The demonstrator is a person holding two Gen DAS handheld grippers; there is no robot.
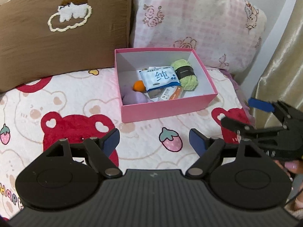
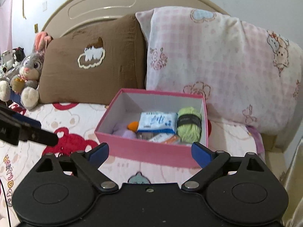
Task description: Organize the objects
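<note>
A pink open box (image 1: 166, 107) (image 2: 151, 151) sits on the bed in front of the pillows. Inside lie a green yarn ball (image 1: 186, 74) (image 2: 188, 125), a blue-white tissue pack (image 1: 160, 78) (image 2: 157, 123), an orange ball (image 1: 139, 85) (image 2: 133, 125), a purple soft item (image 1: 133, 96) (image 2: 124, 131) and an orange-white packet (image 1: 170, 94) (image 2: 164, 139). My left gripper (image 1: 154, 141) is open and empty, short of the box. My right gripper (image 2: 150, 150) is open and empty at the box's near wall; it also shows in the left wrist view (image 1: 244, 113).
A brown pillow (image 1: 62, 32) (image 2: 90, 62) and a pink checked pillow (image 1: 197, 20) (image 2: 217, 64) lean behind the box. A plush rabbit (image 2: 30, 71) sits far left. The bear-print blanket (image 1: 75, 109) covers the bed. A gold curtain (image 1: 284, 66) hangs at right.
</note>
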